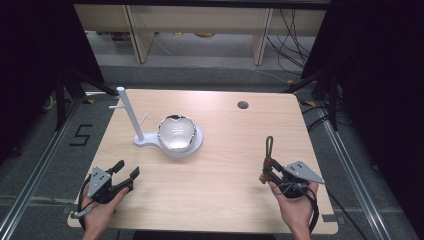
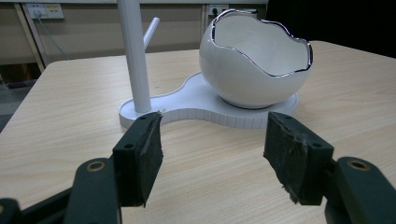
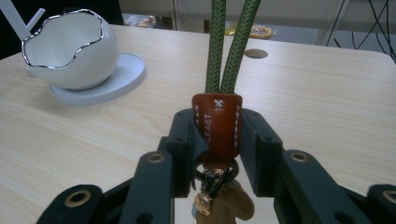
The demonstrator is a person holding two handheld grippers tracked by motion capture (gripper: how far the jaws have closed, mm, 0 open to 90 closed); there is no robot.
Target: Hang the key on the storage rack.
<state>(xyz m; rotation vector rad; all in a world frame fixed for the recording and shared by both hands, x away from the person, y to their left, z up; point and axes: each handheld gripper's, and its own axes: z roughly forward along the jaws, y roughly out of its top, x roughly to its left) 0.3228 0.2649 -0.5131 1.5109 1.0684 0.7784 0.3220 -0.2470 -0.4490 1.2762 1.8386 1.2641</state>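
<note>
At the lower right of the high view, the right gripper (image 1: 267, 172) is clamped on a keychain (image 3: 217, 128), its jaws pressing the brown leather tab so the green cord loop (image 1: 269, 146) stands free above them. I'd guess that's deliberate: a free loop can slip over a peg. The likely target is the white stand (image 1: 131, 116) left of centre, with short pegs on its post and an egg-shaped bowl (image 1: 176, 132) on its base. The left gripper (image 1: 126, 171), lower left, rests on the table (image 1: 230, 125) with its jaws wide apart and nothing between them, facing the stand, perhaps ready to steady it.
</note>
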